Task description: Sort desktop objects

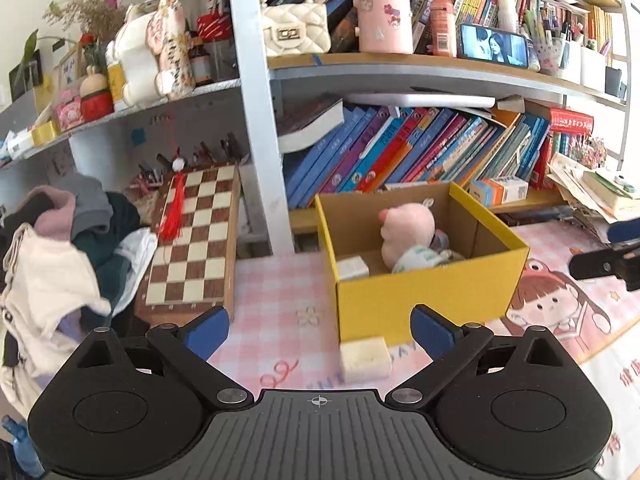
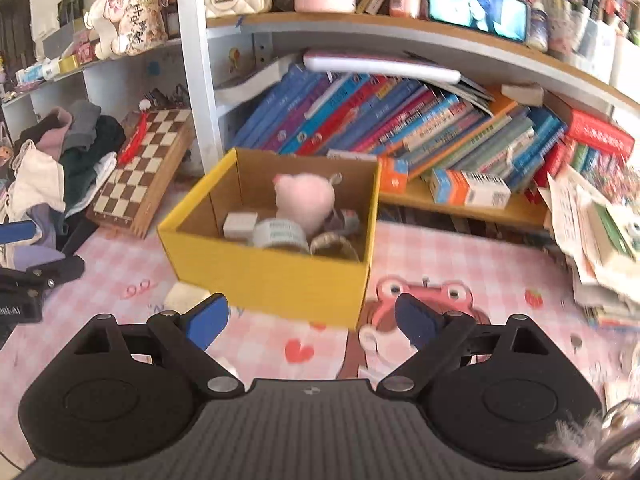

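A yellow cardboard box (image 1: 424,300) (image 2: 264,276) stands on the pink checked desk mat. Inside it lie a pink plush pig (image 1: 406,232) (image 2: 306,200), a small white block (image 1: 353,268) (image 2: 239,225), a tape roll (image 2: 280,236) and other small items. A cream eraser-like block (image 1: 365,358) (image 2: 182,295) lies on the mat against the box's front. My left gripper (image 1: 320,330) is open just before that block, with nothing between its fingers. My right gripper (image 2: 312,322) is open and holds nothing, in front of the box's near corner.
A folded chessboard (image 1: 196,240) (image 2: 140,168) leans at the left beside a heap of clothes (image 1: 60,264). Shelves of books (image 1: 420,148) rise behind the box. Stacked papers (image 2: 592,240) crowd the right edge. A fluffy keyring (image 2: 592,440) lies at the lower right.
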Demonstrator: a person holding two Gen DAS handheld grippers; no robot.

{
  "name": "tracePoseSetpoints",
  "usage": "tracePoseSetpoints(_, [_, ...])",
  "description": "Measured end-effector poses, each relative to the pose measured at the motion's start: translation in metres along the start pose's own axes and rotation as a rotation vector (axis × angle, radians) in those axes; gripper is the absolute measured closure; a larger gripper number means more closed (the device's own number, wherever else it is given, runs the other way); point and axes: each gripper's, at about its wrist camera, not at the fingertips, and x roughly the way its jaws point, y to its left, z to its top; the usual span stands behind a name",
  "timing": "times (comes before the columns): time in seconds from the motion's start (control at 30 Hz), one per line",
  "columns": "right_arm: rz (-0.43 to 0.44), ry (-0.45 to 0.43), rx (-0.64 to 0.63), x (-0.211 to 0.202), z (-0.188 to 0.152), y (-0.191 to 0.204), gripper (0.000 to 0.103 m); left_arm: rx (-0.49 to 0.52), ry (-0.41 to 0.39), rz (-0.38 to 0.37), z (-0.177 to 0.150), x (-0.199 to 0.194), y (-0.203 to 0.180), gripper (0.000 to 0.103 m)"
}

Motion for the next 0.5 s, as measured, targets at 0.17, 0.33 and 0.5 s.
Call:
tracePoseSetpoints(0.17, [-0.035,0.038,0.028,-0.005,-0.029,0.005,0.012,-0.013,0.028,0.005,-0.017,-0.007,0.01,0.004])
tracePoseSetpoints(0.33, [-0.054,0.068,0.046,-0.005,-0.05,0.012,0.012,-0.026,0.056,0.01,-0.035,-0.013,0.019,0.004])
tracePoseSetpoints(0.5, [-0.058,0.081,0.078,-0.006,-0.066,0.019,0.012,-0.069,0.085,0.004,-0.05,-0.017,0.027,0.004])
